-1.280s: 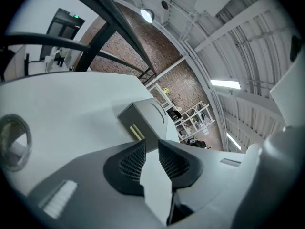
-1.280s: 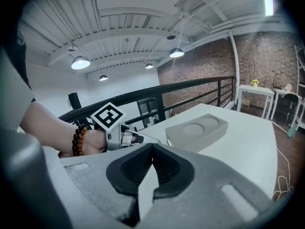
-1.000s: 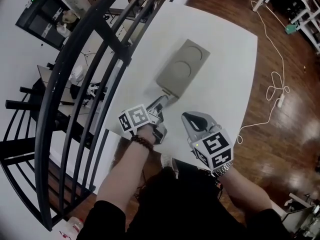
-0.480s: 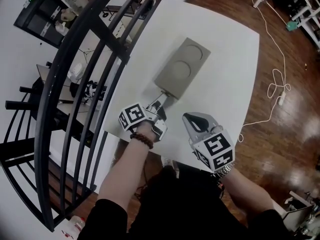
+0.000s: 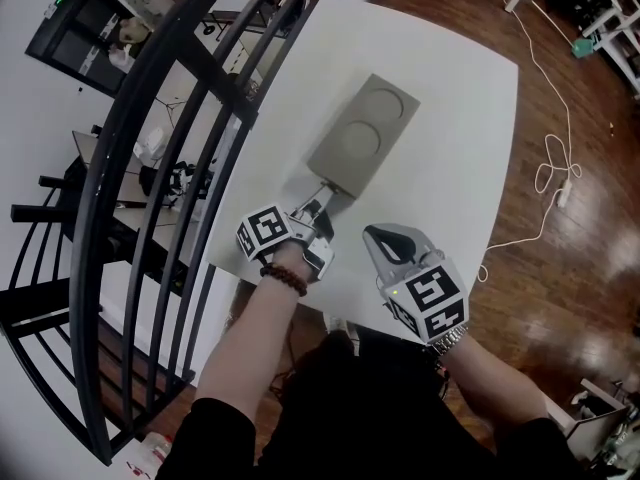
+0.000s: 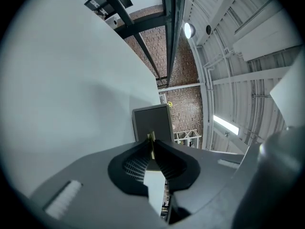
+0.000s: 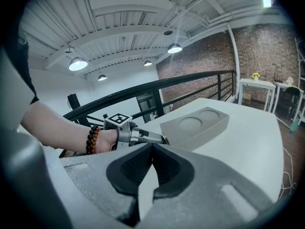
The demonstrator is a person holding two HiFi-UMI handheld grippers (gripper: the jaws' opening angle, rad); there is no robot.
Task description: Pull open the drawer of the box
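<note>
A grey box (image 5: 362, 133) with two round hollows in its top lies on the white table (image 5: 455, 158). My left gripper (image 5: 322, 206) is at the box's near end. In the left gripper view the dark drawer front (image 6: 152, 120) fills the gap ahead. The jaws have just been closing, and a thin yellowish pull tab (image 6: 151, 138) is pinched between the fingertips. My right gripper (image 5: 372, 234) rests low over the table, right of the left one, jaws shut on nothing. The right gripper view shows the box (image 7: 195, 123) and the left gripper (image 7: 162, 139) touching its end.
A black metal railing (image 5: 180, 98) runs along the table's left side. A white cable (image 5: 550, 173) lies on the wooden floor to the right. The table's near edge is just below both grippers.
The left gripper's jaws have closed at the box's near end and its marker cube has rolled slightly. The right gripper has not moved.
</note>
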